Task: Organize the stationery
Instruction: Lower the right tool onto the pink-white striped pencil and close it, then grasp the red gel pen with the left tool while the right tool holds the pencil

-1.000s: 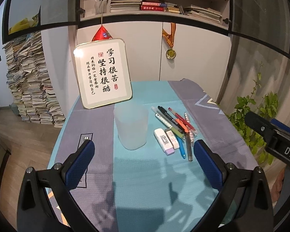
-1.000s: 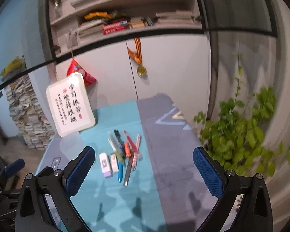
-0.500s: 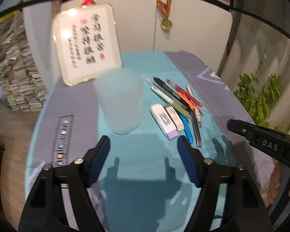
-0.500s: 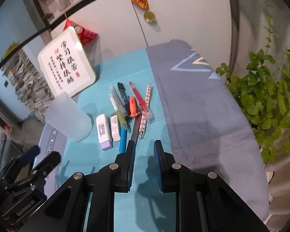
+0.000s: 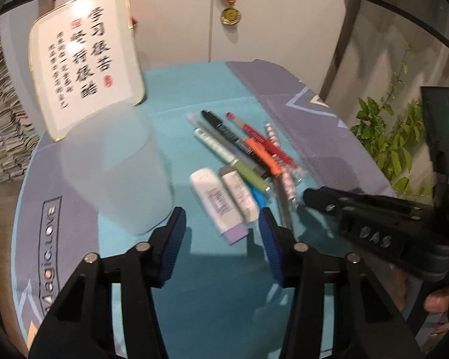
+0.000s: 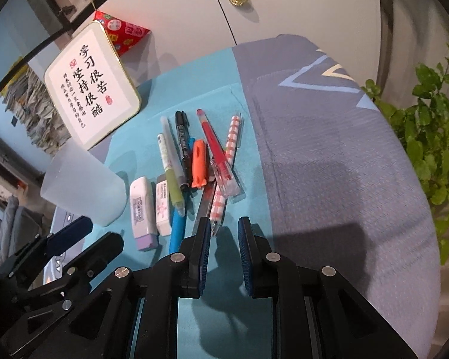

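A bundle of pens lies on the teal cloth: an orange marker (image 6: 199,163), a red pen (image 6: 215,146), a checked pen (image 6: 230,146), a black marker (image 6: 182,140) and a green highlighter (image 6: 173,179). Two erasers (image 5: 217,206) (image 6: 163,206) lie beside them. Left of these stands a frosted plastic cup (image 5: 116,173). My left gripper (image 5: 222,212) hovers just short of the erasers, its jaws closing with nothing between them. My right gripper (image 6: 225,221) hangs at the near tip of the checked pen, its jaws a narrow gap apart and empty.
A framed calligraphy sign (image 5: 83,68) leans at the back left behind the cup. The grey part of the cloth (image 6: 329,164) runs to the table's right edge, with a green plant (image 6: 428,137) beyond it. A medal (image 5: 230,15) hangs on the cabinet door.
Both grippers have come down and closer to the stationery. The left jaws have narrowed from wide open. The right jaws have narrowed to a small gap.
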{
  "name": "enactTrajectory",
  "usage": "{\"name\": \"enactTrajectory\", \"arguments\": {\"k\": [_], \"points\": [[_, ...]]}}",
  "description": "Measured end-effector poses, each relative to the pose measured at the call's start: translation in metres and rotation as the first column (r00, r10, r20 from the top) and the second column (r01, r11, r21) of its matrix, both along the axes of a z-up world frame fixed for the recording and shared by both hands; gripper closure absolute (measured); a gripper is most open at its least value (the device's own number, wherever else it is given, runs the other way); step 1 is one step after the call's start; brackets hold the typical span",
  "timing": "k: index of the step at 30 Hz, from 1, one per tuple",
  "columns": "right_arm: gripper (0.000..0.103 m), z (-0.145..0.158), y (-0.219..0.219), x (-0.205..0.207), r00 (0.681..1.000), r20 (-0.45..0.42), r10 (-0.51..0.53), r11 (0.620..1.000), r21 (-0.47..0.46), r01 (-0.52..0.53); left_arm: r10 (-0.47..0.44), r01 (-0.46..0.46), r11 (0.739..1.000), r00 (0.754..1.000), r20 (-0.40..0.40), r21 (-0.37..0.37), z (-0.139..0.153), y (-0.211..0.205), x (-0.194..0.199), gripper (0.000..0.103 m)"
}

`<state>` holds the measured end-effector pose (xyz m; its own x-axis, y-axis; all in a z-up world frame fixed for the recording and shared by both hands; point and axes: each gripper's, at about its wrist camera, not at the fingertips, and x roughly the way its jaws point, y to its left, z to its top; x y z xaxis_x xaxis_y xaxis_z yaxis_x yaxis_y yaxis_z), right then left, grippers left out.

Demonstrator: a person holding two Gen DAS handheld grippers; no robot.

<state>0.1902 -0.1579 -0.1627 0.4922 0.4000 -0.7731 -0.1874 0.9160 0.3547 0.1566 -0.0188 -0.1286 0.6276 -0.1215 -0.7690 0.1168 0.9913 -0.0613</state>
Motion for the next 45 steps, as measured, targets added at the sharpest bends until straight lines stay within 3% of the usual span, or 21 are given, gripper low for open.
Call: {"name": "enactTrajectory", "arguments": {"k": [3, 10, 12, 17, 19, 24, 30, 40, 44, 45], "points": [[0.081, -0.002, 0.005, 0.006, 0.999, -0.005, 0.031, 0.999, 0.014, -0.031, -0.026, 0.026, 1.000, 1.000, 0.010, 0.010, 0.001, -0.008, 0.006, 0.057], [0.081, -0.009, 0.012, 0.022, 0.999, -0.010, 0.039, 0.998, -0.046, -0.039, 0.008, -0.008, 1.000, 1.000, -0.030, -0.009, -0.003, -0.001, 0.026, 0.059], [0.092, -0.010, 0.010, 0.024, 1.000, -0.005, 0.028, 0.998, -0.062, -0.028, 0.018, -0.018, 1.000, 0.999, -0.034, -0.009, -0.001, -0.001, 0.032, 0.059], [0.092, -0.011, -0.011, 0.021, 1.000, 0.013, -0.025, 0.995, -0.100, 0.027, 0.022, -0.023, 1.000, 0.997, -0.071, -0.017, -0.001, -0.010, 0.052, 0.059], [0.092, -0.011, -0.020, 0.016, 1.000, 0.001, -0.019, 0.997, -0.073, 0.019, 0.020, -0.021, 1.000, 0.997, -0.079, -0.019, -0.002, -0.014, 0.054, 0.059], [0.092, -0.013, -0.050, -0.003, 0.999, -0.042, -0.009, 1.000, -0.002, 0.009, -0.032, 0.029, 0.999, 0.995, -0.097, -0.031, -0.004, -0.033, 0.054, 0.059], [0.092, -0.011, -0.070, -0.017, 0.999, -0.027, -0.033, 0.998, -0.047, 0.032, -0.103, 0.098, 0.994, 0.987, -0.121, -0.042, -0.005, -0.068, 0.069, 0.059], [0.092, -0.015, -0.077, -0.021, 1.000, -0.017, -0.011, 1.000, -0.024, 0.011, 0.071, -0.054, 0.995, 0.978, -0.198, 0.089, -0.021, -0.082, 0.137, 0.059], [0.092, -0.017, -0.078, -0.019, 1.000, -0.016, -0.010, 1.000, -0.029, 0.009, 0.046, -0.030, 0.997, 0.967, -0.252, 0.065, -0.033, -0.088, 0.146, 0.067], [0.092, -0.017, -0.077, -0.019, 1.000, -0.016, -0.009, 1.000, -0.029, 0.008, 0.034, -0.018, 0.998, 0.966, -0.255, 0.065, -0.036, -0.089, 0.147, 0.078]]}}
